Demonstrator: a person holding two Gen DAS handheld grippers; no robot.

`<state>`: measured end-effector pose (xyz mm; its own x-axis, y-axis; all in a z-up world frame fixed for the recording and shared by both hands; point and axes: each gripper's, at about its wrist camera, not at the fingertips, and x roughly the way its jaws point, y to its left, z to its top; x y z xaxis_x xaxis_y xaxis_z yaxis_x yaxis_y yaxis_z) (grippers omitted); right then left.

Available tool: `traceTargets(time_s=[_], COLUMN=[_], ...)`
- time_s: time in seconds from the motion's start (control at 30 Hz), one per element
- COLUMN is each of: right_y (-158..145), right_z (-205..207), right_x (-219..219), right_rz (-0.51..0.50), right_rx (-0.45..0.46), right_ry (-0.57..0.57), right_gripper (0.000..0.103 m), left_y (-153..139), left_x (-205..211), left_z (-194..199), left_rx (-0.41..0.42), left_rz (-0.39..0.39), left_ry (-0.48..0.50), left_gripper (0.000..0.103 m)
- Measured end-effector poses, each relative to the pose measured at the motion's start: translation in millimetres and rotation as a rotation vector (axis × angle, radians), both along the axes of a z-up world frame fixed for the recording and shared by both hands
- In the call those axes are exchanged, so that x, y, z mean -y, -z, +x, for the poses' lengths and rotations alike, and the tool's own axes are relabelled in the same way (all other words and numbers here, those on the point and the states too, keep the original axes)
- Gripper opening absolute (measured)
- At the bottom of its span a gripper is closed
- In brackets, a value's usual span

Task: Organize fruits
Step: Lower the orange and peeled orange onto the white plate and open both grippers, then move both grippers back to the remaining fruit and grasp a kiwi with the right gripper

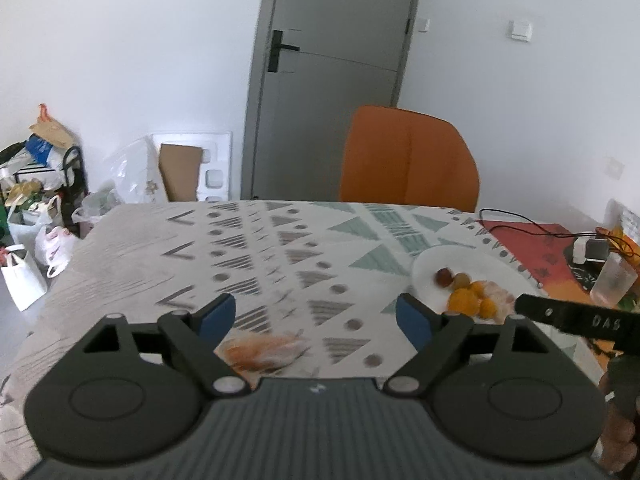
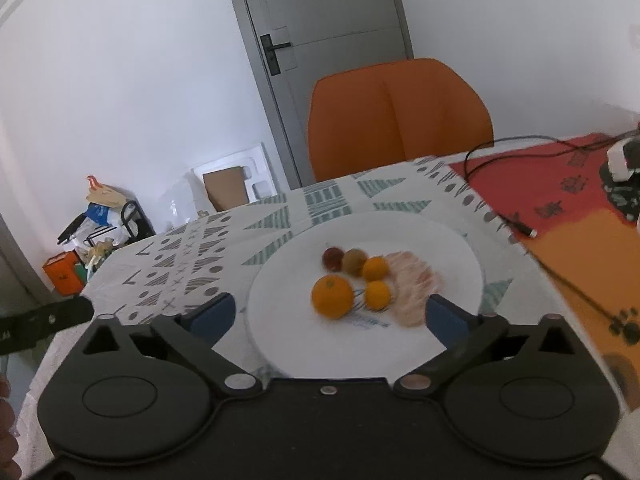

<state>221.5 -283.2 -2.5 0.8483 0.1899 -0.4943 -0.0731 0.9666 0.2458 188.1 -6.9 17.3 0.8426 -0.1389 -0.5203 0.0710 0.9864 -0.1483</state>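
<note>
Both grippers are empty, their blue-padded fingers spread wide apart. The right gripper [image 2: 329, 314] hangs just above the near rim of the white plate [image 2: 452, 240], fingers framing the fruit, which suggests it is lining up for a pick. Between the fingers sits the large orange [image 2: 333, 296]; at its 2 o'clock lie two small oranges [image 2: 377, 295], one behind the other, and beyond them a brownish fruit [image 2: 354, 261] and a reddish fruit [image 2: 332, 258], nearly touching. A pale foam fruit net [image 2: 412, 288] rests on the plate at the oranges' 3 o'clock, probably shed packaging. The left gripper [image 1: 316, 316] waits over the patterned tabletop [image 1: 256, 240], well to the plate's 9 o'clock, above a second net [image 1: 264, 350] with orange showing inside; whether that is a fruit is too blurred to tell. An orange chair [image 2: 400, 116] stands at the tabletop's 12 o'clock edge, and a black cable [image 2: 516, 144] trails over the red cloth [image 2: 560, 188] at 2 o'clock.
</note>
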Motion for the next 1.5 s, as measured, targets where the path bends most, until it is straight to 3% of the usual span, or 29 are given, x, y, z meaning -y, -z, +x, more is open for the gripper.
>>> traceTargets(time_s=[0.3, 0.5, 0.63, 0.77, 0.83, 1.03, 1.2, 1.5], right_y=[-0.7, -0.7, 1.4, 2.2, 2.1, 8.0, 20.8, 41.2], right_z=[-21.1, -30.2, -32.3, -31.9, -31.2, -28.7, -25.8, -17.7], right_x=[-40.8, -60.3, -73.1, -92.3, -102.8, -128.7, -148.9, -183.6], right_rz=[-0.044, -0.027, -0.023, -0.063, -0.059, -0.066, -0.081, -0.086], right_rx=[-0.002, 0.009, 0.010, 0.020, 0.024, 0.009, -0.038, -0.092], right_ry=[0.016, 0.015, -0.043, -0.113, -0.158, -0.265, -0.337, -0.430], right_gripper=[0.103, 0.103, 0.103, 0.102, 0.101, 0.094, 0.081, 0.066], left_y=[22.0, 32.0, 37.0, 43.2, 47.0, 52.9, 56.5, 61.0], left_x=[-56.9, -75.2, -82.1, -88.1, -90.4, -98.3, -105.6, -118.4], left_z=[-15.8, -29.0, -40.3, -48.4, -48.6, -51.9, -55.7, -61.8], left_rx=[-0.018, -0.031, -0.009, -0.006, -0.022, -0.041, -0.051, -0.068], left_rz=[-0.015, -0.006, -0.018, -0.037, -0.043, -0.040, -0.043, -0.053], left_ry=[-0.006, -0.013, -0.038, -0.084, -0.108, -0.146, -0.166, -0.203], left_gripper=[0.087, 0.086, 0.085, 0.077, 0.067, 0.054, 0.046, 0.044])
